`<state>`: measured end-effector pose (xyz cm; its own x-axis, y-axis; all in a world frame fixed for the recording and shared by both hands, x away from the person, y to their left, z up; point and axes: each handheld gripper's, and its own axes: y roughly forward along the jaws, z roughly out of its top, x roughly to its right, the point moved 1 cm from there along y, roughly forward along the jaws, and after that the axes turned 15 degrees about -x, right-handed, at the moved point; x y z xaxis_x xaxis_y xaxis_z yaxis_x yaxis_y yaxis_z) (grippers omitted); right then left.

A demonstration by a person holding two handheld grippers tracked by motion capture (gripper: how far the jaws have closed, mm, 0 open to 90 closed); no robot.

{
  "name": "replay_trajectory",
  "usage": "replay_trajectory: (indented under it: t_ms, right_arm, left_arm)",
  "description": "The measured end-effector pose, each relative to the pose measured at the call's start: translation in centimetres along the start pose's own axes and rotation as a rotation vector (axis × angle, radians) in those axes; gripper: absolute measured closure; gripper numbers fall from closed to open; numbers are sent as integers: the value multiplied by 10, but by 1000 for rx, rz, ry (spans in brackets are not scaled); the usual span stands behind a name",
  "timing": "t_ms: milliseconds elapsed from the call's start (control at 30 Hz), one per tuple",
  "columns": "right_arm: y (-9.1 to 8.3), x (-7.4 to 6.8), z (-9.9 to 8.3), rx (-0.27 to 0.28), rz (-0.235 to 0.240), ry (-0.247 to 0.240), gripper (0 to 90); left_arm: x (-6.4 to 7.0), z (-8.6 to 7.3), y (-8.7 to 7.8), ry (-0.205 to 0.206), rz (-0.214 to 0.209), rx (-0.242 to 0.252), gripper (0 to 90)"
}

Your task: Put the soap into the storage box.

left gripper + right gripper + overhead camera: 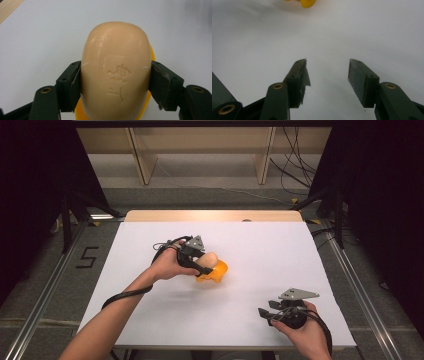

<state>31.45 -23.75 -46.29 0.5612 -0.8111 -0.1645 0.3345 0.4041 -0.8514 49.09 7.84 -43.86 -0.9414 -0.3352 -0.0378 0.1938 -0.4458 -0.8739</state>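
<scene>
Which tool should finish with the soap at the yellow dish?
Left. Its tool is already clamped on both sides of the soap bar, right over the yellow dish. The right tool is open, holding nothing, at the table's near right.

Both forearms are bare, with no sleeves. The left gripper point(199, 262) and right gripper point(266, 313) are black, each topped by a grey three-cornered plate and trailing a black cable. Their jaws carry brass-ringed pivots, small screws and worn, frayed pads point(305, 75).
</scene>
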Motion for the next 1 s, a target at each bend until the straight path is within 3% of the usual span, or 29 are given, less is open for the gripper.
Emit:
replay_trajectory:
  t_ms: [200, 300, 367, 633, 700, 733, 767, 833, 1000]
  right_arm:
    - [0, 0, 0, -3, 8, 3, 495]
    - [0, 0, 0, -4, 9, 4, 495]
    - [0, 0, 0, 1, 2, 0, 494]
    - [0, 0, 0, 0, 0, 0, 491]
    - [0, 0, 0, 2, -1, -3, 490]
    - [0, -2, 0, -8, 9, 24, 490]
    - [0, 0, 0, 0, -1, -1, 489]
    - [1, 0, 0, -4, 1, -3, 489]
    - [1, 0, 0, -5, 2, 2, 488]
  left_arm:
    - [0, 0, 1, 8, 1, -17, 317]
    - [1, 1, 2, -7, 2, -16, 317]
    - [1, 1, 2, 11, 3, -23, 317]
    - [1, 3, 4, 13, 12, -52, 316]
    - [0, 4, 3, 5, 7, -40, 319]
    - [0, 4, 1, -8, 1, -26, 323]
    - [0, 6, -1, -18, -1, -9, 326]
    - [-1, 8, -5, 0, 11, -14, 317]
    - [0, 10, -10, -10, 9, 10, 310]
